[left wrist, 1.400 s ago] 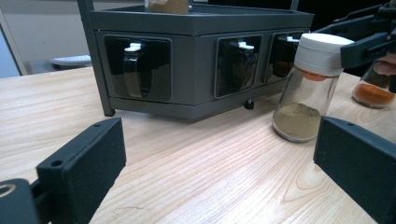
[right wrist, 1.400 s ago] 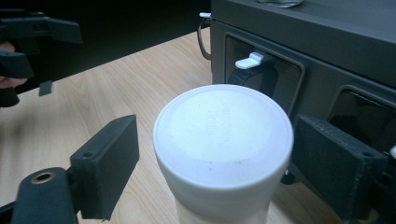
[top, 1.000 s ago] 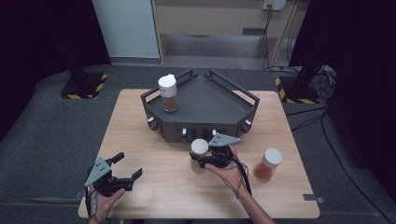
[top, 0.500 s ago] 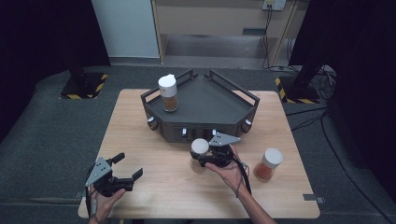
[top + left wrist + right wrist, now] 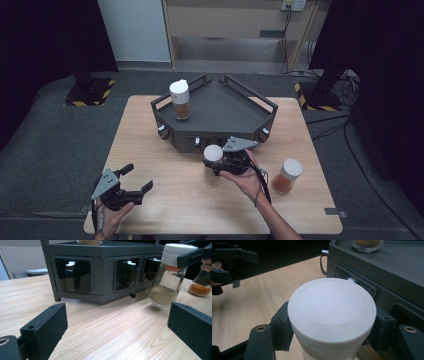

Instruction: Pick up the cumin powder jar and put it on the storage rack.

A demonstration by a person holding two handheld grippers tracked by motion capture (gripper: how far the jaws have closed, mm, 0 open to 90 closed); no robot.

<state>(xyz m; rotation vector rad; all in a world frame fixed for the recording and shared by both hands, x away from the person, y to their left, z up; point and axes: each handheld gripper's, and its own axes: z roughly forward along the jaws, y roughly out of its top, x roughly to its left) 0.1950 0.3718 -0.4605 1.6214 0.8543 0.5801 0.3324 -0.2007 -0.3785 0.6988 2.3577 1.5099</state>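
A glass spice jar with a white lid (image 5: 213, 152) and greenish-brown powder (image 5: 166, 285) hangs tilted just above the table, in front of the dark rack (image 5: 225, 107). My right gripper (image 5: 212, 163) is shut on it just below the lid (image 5: 332, 307), one jaw on each side. At the table's front left, my left gripper (image 5: 137, 177) stands open with nothing between its jaws (image 5: 117, 322). It points toward the rack and the lifted jar.
A second white-lidded jar (image 5: 180, 100) stands on the rack's top at its left corner. A third jar with orange powder (image 5: 286, 176) stands on the table to the right of my right hand. The rack's front holds several small drawers (image 5: 72, 275).
My right gripper has risen a little with the jar in its grip, so the jar's base hangs off the wood. The left gripper has kept still.
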